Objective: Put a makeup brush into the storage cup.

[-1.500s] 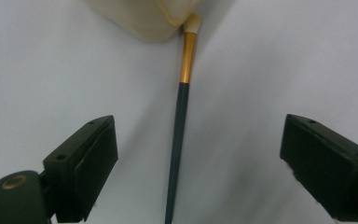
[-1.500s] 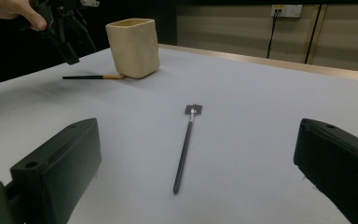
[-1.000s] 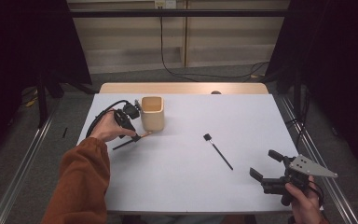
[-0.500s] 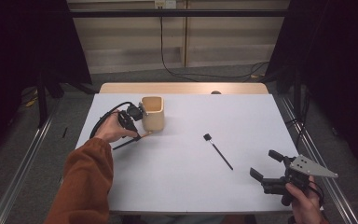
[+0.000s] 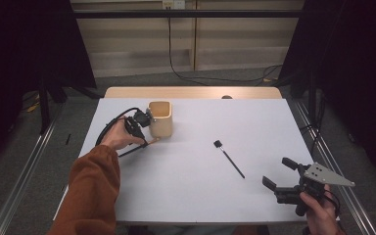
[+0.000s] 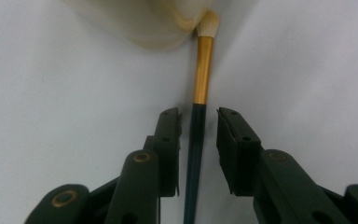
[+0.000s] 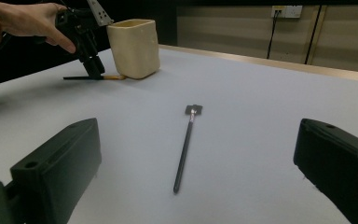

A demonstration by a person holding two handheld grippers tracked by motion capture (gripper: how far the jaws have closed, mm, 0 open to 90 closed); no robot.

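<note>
A brush with a dark handle, gold ferrule (image 6: 203,60) and cream tip lies on the white table (image 5: 200,196), its tip against the cream cup (image 5: 160,119). My left gripper (image 6: 198,116) points down over the handle (image 5: 127,152). Its jaws have just been closing and stand narrow on either side of the handle, a thin gap left on each side. A second, black brush (image 5: 229,157) lies mid-table to the right. My right gripper (image 5: 278,172) is held near the front right corner, open wide and empty, facing that black brush (image 7: 186,144).
The cup (image 7: 134,46) stands upright at the back left of the table, close to the left gripper (image 7: 93,70). A wooden strip (image 5: 191,92) runs along the table's far edge. Cables lie on the floor beyond it.
The left hand has edged slightly toward the cup over the brush handle. The right gripper and the black brush have not moved.
</note>
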